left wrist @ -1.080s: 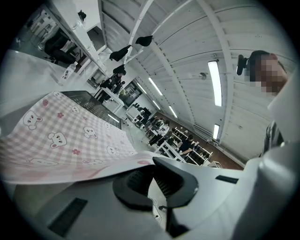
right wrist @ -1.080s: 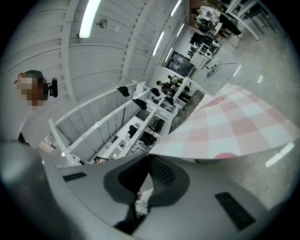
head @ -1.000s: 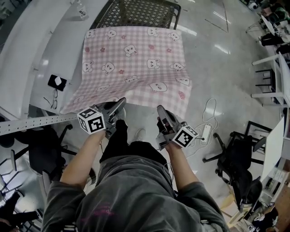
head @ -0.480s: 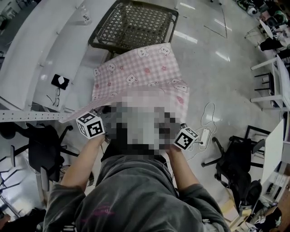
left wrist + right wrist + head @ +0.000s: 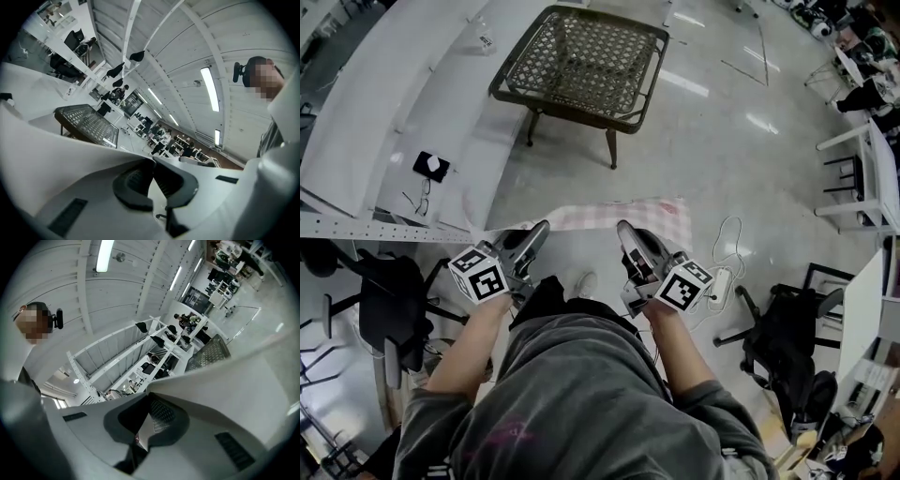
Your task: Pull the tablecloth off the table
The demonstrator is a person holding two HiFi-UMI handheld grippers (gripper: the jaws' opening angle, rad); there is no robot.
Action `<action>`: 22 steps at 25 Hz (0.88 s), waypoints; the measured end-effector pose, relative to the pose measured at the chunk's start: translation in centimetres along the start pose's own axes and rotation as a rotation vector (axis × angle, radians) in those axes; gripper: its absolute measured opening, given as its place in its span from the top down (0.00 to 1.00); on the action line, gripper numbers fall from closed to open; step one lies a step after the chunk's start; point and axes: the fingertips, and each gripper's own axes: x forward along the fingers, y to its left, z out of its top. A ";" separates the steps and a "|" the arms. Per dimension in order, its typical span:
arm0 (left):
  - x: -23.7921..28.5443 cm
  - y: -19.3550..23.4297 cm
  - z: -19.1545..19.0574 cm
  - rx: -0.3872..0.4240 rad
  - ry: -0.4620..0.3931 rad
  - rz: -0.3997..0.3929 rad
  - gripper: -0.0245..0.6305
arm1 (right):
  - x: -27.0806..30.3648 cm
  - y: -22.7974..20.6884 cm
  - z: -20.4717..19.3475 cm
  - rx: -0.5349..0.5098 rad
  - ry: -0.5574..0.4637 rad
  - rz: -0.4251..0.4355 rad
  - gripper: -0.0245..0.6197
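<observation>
The tablecloth (image 5: 619, 214) is off the table (image 5: 581, 61) and hangs in the air as a narrow pink-checked band, stretched between the two grippers over the glossy floor (image 5: 722, 141), well short of the table's mesh top, which stands bare. The left gripper (image 5: 536, 231) has its jaws pressed together on the band's left end, and the right gripper (image 5: 624, 229) pinches it further along, so a short stretch of cloth runs on past that gripper to the right. In the left gripper view the left gripper (image 5: 152, 161) shows its dark pads closed on a thin pale edge, and the tablecloth (image 5: 56, 159) spreads away from the jaws to the left as a broad white sheet, underside toward the camera; the table (image 5: 86, 124) stands beyond it, apart from the cloth. The right gripper view gives the mirror case: the right gripper (image 5: 147, 397) is clamped on the sheet, the tablecloth (image 5: 243, 385) fans out to the right, and the table (image 5: 208, 352) peeks over its upper edge. Both grippers are held close in front of the person's body — marker cubes (image 5: 478, 274) turned outward, tips pointing toward the table.
</observation>
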 end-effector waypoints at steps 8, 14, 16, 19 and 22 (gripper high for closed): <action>-1.5 -3.1 0.9 -0.014 -0.026 -0.047 0.96 | -1.3 3.6 1.5 -0.019 -0.045 0.009 0.96; -1.5 -3.5 3.7 0.011 -0.038 -0.094 0.96 | -0.6 5.1 2.9 -0.028 -0.097 0.003 0.96; -1.3 -3.7 4.6 0.021 -0.042 -0.106 0.96 | -0.3 5.5 3.6 -0.033 -0.110 0.006 0.96; -1.3 -4.2 5.7 0.036 -0.050 -0.118 0.96 | -0.2 6.3 4.3 -0.041 -0.129 0.017 0.96; -1.6 -4.9 6.4 0.053 -0.059 -0.122 0.96 | -0.2 7.1 4.7 -0.046 -0.140 0.026 0.96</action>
